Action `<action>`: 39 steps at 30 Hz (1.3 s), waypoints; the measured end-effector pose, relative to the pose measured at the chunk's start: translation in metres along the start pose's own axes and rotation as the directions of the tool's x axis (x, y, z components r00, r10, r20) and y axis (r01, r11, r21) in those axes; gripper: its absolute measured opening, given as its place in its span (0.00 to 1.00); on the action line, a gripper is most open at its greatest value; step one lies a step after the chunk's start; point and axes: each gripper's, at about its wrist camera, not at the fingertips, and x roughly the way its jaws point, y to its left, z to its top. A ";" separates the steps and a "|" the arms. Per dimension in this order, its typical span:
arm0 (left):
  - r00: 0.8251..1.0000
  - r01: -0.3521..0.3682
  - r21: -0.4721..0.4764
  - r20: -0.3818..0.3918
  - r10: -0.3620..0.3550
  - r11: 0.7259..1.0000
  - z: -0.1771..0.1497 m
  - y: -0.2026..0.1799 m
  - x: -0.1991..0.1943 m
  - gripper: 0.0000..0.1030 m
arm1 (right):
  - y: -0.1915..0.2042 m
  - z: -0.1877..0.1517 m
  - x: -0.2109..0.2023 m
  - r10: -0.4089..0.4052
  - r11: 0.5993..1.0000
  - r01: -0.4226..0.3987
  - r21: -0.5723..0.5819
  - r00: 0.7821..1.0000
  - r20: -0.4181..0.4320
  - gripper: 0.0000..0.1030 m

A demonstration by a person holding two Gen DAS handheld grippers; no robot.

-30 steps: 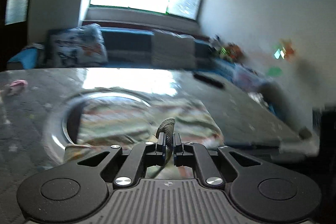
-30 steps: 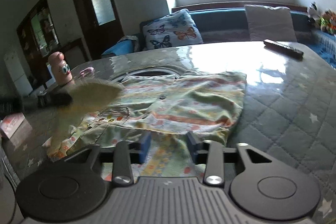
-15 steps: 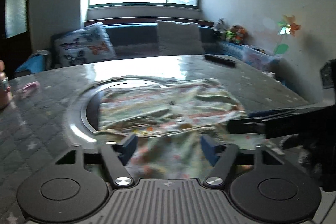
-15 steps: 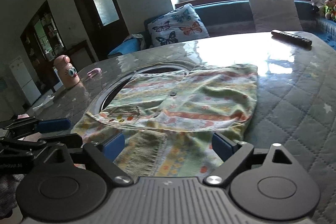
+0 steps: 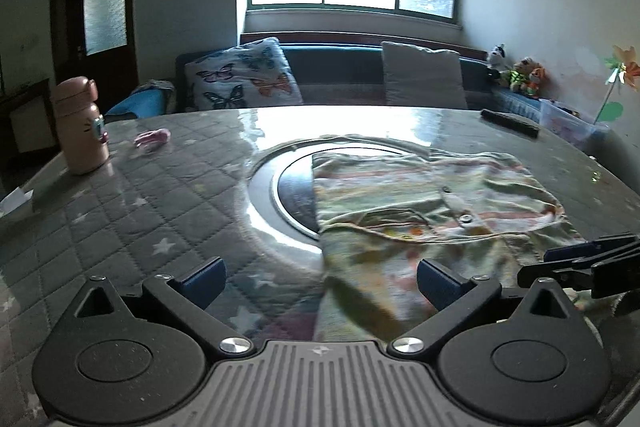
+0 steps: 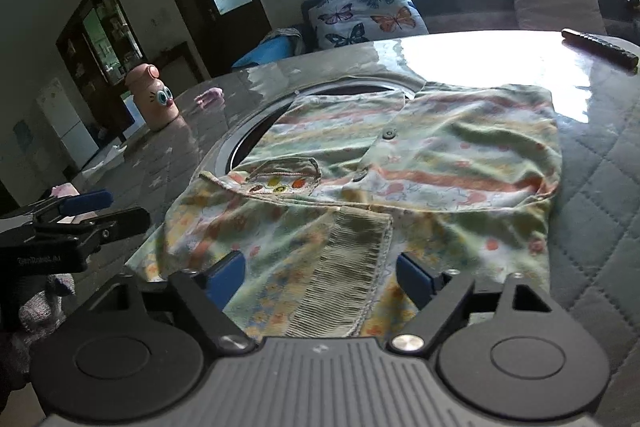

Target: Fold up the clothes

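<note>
A pastel striped and flowered buttoned shirt point(image 5: 432, 211) lies partly folded on the quilted table point(image 5: 152, 211), over a dark round inset point(image 5: 294, 195). My left gripper point(image 5: 320, 279) hangs low over the shirt's near left edge. Its jaws are opening wide, and the cloth lies loose under them. My right gripper point(image 6: 320, 277) hovers over the shirt's point(image 6: 420, 163) near part with the ribbed cuff point(image 6: 348, 267) between its closing jaws; the pads do not touch it. Each gripper shows in the other's view: the left gripper point(image 6: 80, 211) and the right gripper point(image 5: 580, 259).
A pink bottle with eyes point(image 6: 152, 99) and a small pink item point(image 5: 152, 139) stand at the table's left. A dark remote point(image 6: 600, 47) lies at the far right. Behind the table is a sofa with a butterfly cushion point(image 5: 244, 75).
The left gripper was shut on the ribbed cuff, has let it go and has shifted left of the shirt. The cuff now lies on the shirt. The right jaws widened, then narrowed a little.
</note>
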 end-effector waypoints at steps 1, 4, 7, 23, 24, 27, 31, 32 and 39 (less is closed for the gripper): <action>1.000 -0.003 -0.004 -0.001 0.003 1.000 -0.001 0.002 0.000 1.00 | 0.000 0.000 0.002 -0.004 1.000 0.004 0.004 1.000 -0.005 0.66; 1.000 -0.005 -0.013 -0.008 0.005 1.000 -0.003 0.006 0.002 1.00 | 0.001 -0.001 0.003 -0.030 0.999 0.030 0.012 0.999 -0.012 0.53; 1.000 -0.003 -0.011 -0.021 0.002 1.000 -0.006 0.007 0.005 1.00 | -0.002 -0.001 0.002 -0.063 0.998 0.063 0.022 0.998 -0.014 0.33; 0.998 -0.040 0.008 -0.043 0.040 0.999 -0.007 0.009 0.019 1.00 | 0.001 0.020 -0.040 -0.131 0.991 0.132 0.004 0.986 0.103 0.06; 0.998 -0.046 0.008 -0.047 0.046 0.999 -0.007 0.010 0.020 1.00 | -0.002 0.018 -0.040 -0.148 0.989 0.148 0.013 0.984 0.103 0.06; 0.996 -0.065 0.016 -0.062 0.066 0.998 -0.009 0.011 0.025 1.00 | -0.012 0.012 -0.033 -0.164 0.986 0.161 0.045 0.983 0.080 0.06; 0.993 -0.092 0.035 -0.078 0.094 0.995 -0.009 0.014 0.030 1.00 | -0.016 0.004 -0.021 -0.187 0.982 0.186 0.041 0.982 0.031 0.16; 0.992 -0.096 0.040 -0.076 0.099 0.995 -0.008 0.014 0.030 1.00 | -0.016 0.004 -0.021 -0.186 0.982 0.185 0.034 0.982 0.034 0.17; 0.992 -0.100 0.053 -0.067 0.104 0.994 0.010 0.005 0.045 1.00 | -0.012 0.016 -0.018 -0.150 0.988 0.152 -0.013 0.985 0.088 0.59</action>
